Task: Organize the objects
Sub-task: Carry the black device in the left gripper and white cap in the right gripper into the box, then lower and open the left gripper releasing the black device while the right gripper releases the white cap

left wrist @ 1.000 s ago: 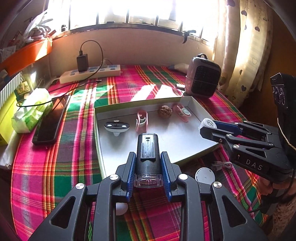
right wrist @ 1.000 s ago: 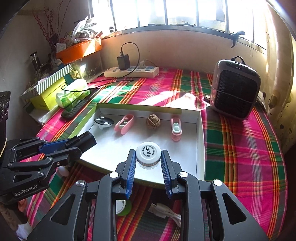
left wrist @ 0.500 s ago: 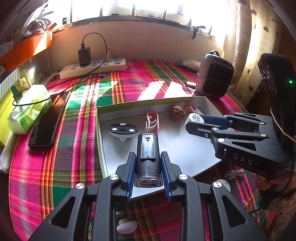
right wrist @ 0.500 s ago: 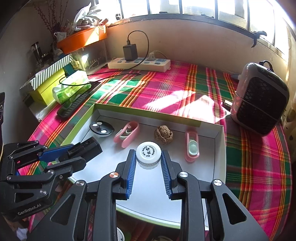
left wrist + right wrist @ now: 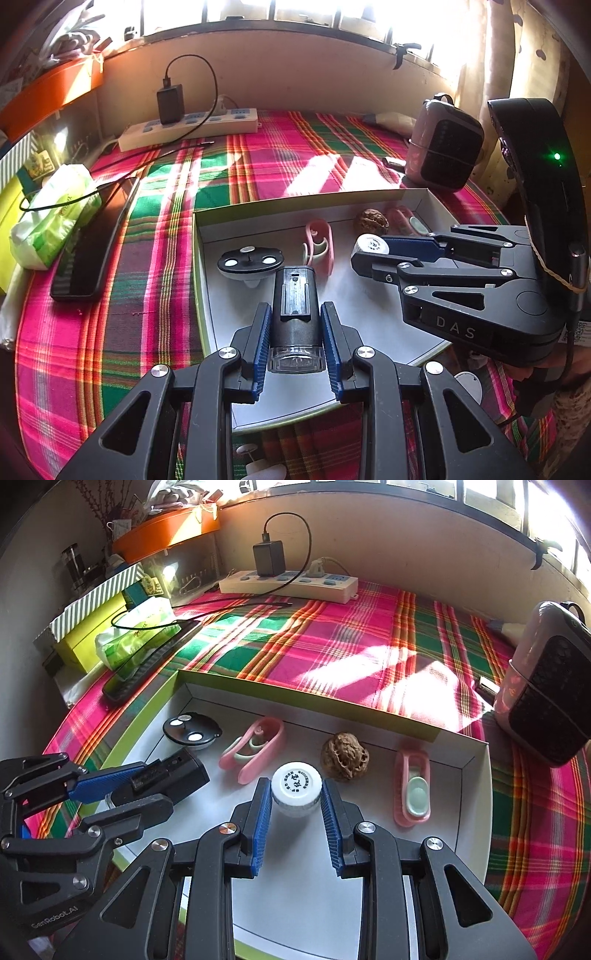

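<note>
Left gripper (image 5: 296,334): pinches a black cylindrical device (image 5: 295,302) between its blue pads, clear end toward the camera, dark body pointing away along the fingers.
Black device, place: held over the near left part of the white tray (image 5: 207,236), just before the round black disc (image 5: 250,260); whether it touches the tray floor cannot be told.
Right gripper (image 5: 295,818): clamped on a small white bottle (image 5: 296,788), cap up with printed characters showing, one blue pad on each side.
White bottle, place: over the middle of the tray (image 5: 476,771), just in front of the walnut (image 5: 344,760), between the pink clip (image 5: 255,747) on the left and the pink case (image 5: 412,788) on the right.
Grippers together: side by side over the tray, apart from each other; from the left wrist view the bottle (image 5: 372,245) sits at the right gripper's (image 5: 364,254) tip, near the walnut (image 5: 371,220).
Tray row at the back: disc (image 5: 192,731), clip, walnut, case, left to right.
Tray, place: on the plaid cloth (image 5: 332,642).
Around: heater (image 5: 546,686) to the right, power strip (image 5: 288,583) by the wall, phone (image 5: 86,251) and tissue pack (image 5: 51,218) to the left.
</note>
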The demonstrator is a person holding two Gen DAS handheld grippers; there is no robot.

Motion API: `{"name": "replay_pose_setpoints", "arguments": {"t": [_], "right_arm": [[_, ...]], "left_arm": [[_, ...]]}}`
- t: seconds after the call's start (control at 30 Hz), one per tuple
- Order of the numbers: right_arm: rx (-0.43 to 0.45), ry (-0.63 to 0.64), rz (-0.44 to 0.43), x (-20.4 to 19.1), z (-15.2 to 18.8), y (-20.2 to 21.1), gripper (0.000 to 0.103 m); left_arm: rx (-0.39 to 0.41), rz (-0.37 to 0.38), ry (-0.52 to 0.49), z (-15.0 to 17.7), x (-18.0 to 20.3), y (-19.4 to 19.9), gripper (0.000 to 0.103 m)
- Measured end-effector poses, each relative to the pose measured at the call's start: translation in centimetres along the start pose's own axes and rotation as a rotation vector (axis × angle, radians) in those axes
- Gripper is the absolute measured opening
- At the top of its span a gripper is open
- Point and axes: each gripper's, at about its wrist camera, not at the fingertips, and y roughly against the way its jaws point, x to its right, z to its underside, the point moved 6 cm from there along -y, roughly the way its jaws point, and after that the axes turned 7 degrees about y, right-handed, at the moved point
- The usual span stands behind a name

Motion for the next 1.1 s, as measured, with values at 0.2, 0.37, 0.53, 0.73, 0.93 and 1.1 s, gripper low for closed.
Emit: {"name": "replay_pose_setpoints", "arguments": {"t": [0.2,0.37,0.53,0.73,0.93,1.1], "right_arm": [[-0.009,0.008,0.001,0.0,-0.3,-0.6,0.029],[-0.01,0.019,0.01,0.1,-0.6,-0.9,0.029],[-0.008,0.036,0.02,0.0,-0.7,-1.1,0.029],[-0.003,0.037,0.022,0.0,-0.8,-1.1,0.029],[-0.001,0.039,0.028,-0.2,-0.8,-1.1,0.029],[0.0,0.042,0.028,-0.2,-0.8,-1.1,0.029]], "left_arm": [[-0.01,-0.007,-0.006,-0.2,0.1,-0.6,0.025],[-0.014,-0.02,-0.005,-0.3,0.0,-1.2,0.025],[-0.016,-0.028,-0.007,-0.2,-0.2,-1.7,0.025],[-0.015,-0.03,-0.007,-0.2,-0.3,-1.7,0.025],[-0.018,-0.033,-0.01,-0.2,-0.3,-1.8,0.025],[-0.017,-0.031,-0.007,-0.2,-0.3,-1.8,0.025]]}}
